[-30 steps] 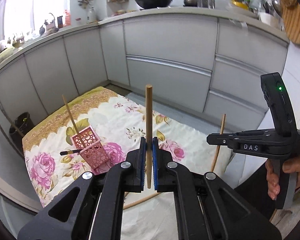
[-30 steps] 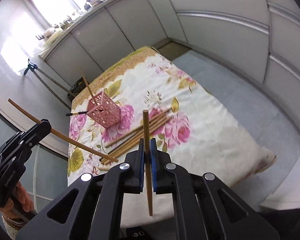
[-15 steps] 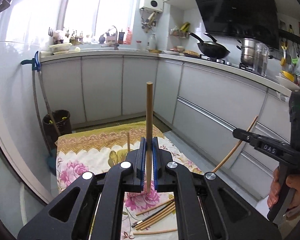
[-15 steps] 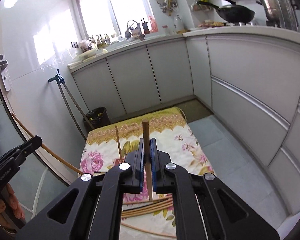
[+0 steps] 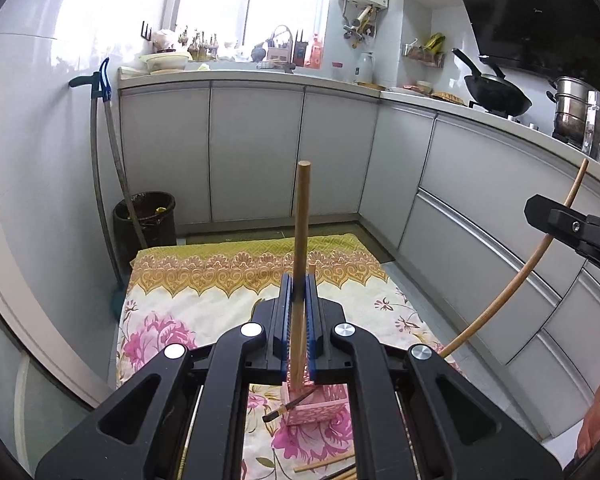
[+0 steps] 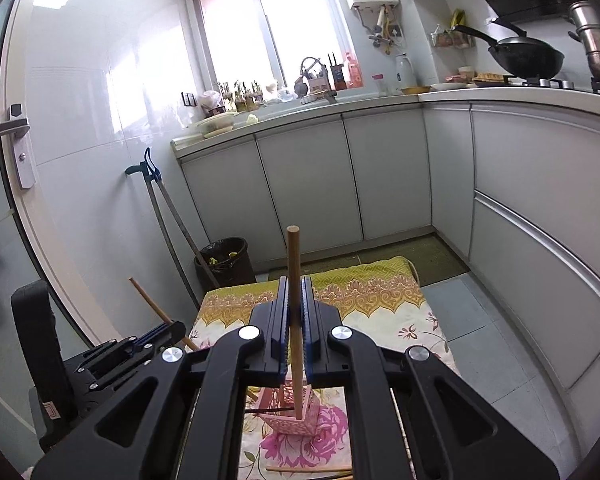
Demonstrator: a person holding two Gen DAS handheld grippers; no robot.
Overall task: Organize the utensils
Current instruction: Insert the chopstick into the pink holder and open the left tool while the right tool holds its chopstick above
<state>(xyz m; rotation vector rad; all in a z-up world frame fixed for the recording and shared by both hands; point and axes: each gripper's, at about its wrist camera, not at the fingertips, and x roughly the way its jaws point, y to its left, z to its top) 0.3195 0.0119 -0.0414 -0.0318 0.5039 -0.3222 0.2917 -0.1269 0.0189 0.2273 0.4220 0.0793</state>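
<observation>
- At six o'clock in both wrist views, just below my tools, stands the pink lattice holder (image 5: pixel 318 406) on the floral cloth (image 5: pixel 204 304), with a dark-tipped utensil (image 5: pixel 286 407) poking out of its side toward nine o'clock.
- My left gripper (image 5: pixel 299 320) is clamped on a wooden chopstick (image 5: pixel 301 240), held upright, its lower tip right over the holder's mouth; I cannot tell whether it is already inside.
- My right gripper (image 6: pixel 295 316) is closed the same way on a second chopstick (image 6: pixel 293 276), whose tip looks to sit at or just inside the holder's rim.
- From the left view, that right-hand stick (image 5: pixel 512 280) and its tool show at three o'clock; from the right view, the left tool is at eight o'clock.
- More loose chopsticks (image 5: pixel 326 465) lie on the cloth at six o'clock, near the holder.
- I judge these sticks light, stiff and smooth: a mid-length pinch keeps them plumb, but they could pivot or slide between the pads.
- The holder looks light and tippable, so I'd lower gently, not jab its wall.
</observation>
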